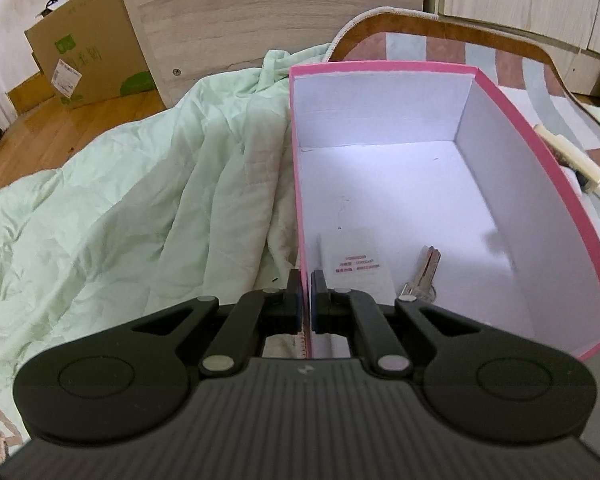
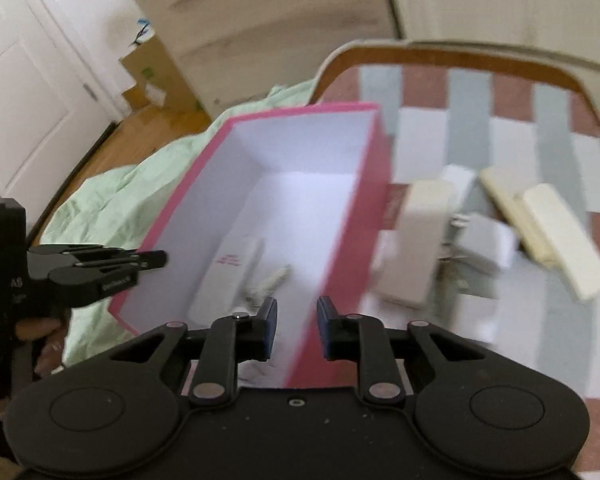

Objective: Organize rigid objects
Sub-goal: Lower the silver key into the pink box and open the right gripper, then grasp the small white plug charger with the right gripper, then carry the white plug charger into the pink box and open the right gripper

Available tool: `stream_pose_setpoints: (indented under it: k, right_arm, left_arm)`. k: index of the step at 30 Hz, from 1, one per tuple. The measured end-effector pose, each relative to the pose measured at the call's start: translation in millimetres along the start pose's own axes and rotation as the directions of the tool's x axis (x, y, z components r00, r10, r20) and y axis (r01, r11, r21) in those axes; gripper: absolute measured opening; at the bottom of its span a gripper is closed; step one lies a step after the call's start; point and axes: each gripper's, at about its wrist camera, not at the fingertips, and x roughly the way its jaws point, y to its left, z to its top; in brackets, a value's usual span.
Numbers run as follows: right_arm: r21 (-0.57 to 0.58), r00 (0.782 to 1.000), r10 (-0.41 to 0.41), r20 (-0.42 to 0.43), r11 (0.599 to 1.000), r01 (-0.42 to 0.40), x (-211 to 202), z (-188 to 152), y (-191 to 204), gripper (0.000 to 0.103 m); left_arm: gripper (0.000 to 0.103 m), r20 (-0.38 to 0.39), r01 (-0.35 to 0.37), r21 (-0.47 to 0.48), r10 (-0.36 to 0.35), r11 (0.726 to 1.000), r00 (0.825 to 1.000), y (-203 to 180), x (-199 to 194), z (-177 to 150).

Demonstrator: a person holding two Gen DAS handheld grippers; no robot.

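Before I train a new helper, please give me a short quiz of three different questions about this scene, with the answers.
1. True or false: the left gripper is clamped on the near wall of the pink box.
2. Which things lie inside the box?
A. a white card and a key
B. a cup and a spoon
C. nothing
3. Fill in: the right gripper is ____ and holds nothing.

Key: 1 true; 2 A; 3 open.
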Motion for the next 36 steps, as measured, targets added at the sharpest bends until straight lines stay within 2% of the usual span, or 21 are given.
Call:
stream_pose_setpoints:
  k: [3,6,8,9,12,18,20,26,27,29,36]
  right_arm:
    - [0.004,0.999,-0.043,0.028,0.999,0.043,-8.1,-10.6,-17.7,0.030]
    - [-0.059,0.990,-0.142,0.025,0.988,0.143,-0.4,-17.5,-26.7,0.036]
    - [-0.145,0.978,-0.203,0.039,0.968,0.207,6.5,-24.1,-30.4,0.052]
    - [-0.186,0.973,-0.228,0.046,0.955,0.232,11.6,-27.9,-33.2,0.056]
    - [-0.221,0.956,-0.293,0.027,0.931,0.291,27.4,-34.1,-47.4,0.058]
    - [-0.140,0.947,-0.321,-0.011,0.938,0.316,51.2,-27.9,-76.8,0.061]
    - [-0.105,0.936,-0.348,-0.049,0.934,0.342,60.4,-21.2,-85.3,0.063]
    - [0.097,0.946,-0.289,-0.149,0.948,0.305,78.8,-9.6,-113.1,0.064]
    - [0.127,0.946,-0.288,-0.149,0.943,0.307,80.5,-9.2,-116.5,0.062]
    - [0.142,0.946,-0.295,-0.137,0.939,0.313,78.9,-8.8,-116.4,0.050]
    - [0.162,0.945,-0.322,-0.064,0.931,0.328,55.0,-18.5,-102.2,0.050]
  left_arm:
    - [0.003,-0.001,-0.017,0.012,0.017,1.000,1.000,-3.3,0.1,0.0]
    - [0.004,0.000,-0.036,0.026,0.036,0.999,0.999,-6.8,0.0,0.3]
    - [0.004,-0.001,-0.042,0.031,0.042,0.999,0.999,-8.0,-0.1,0.4]
    - [0.004,-0.002,-0.043,0.032,0.043,0.999,0.999,-8.1,0.0,0.5]
    - [0.004,-0.005,-0.041,0.029,0.041,0.999,0.999,-7.5,0.1,1.3]
    - [0.004,-0.007,-0.044,0.034,0.044,0.998,0.999,-7.2,-0.8,0.8]
    - [0.004,-0.006,-0.051,0.044,0.052,0.998,0.999,-8.5,-0.8,0.5]
    - [0.004,-0.003,-0.062,0.052,0.062,0.997,0.998,-11.4,-1.1,-0.5]
    - [0.004,-0.003,-0.061,0.052,0.061,0.997,0.998,-12.0,-1.1,-0.9]
    - [0.004,-0.002,-0.061,0.054,0.061,0.997,0.998,-12.2,-1.3,-1.0]
    - [0.004,-0.003,-0.057,0.048,0.057,0.997,0.998,-12.3,-1.5,-1.3]
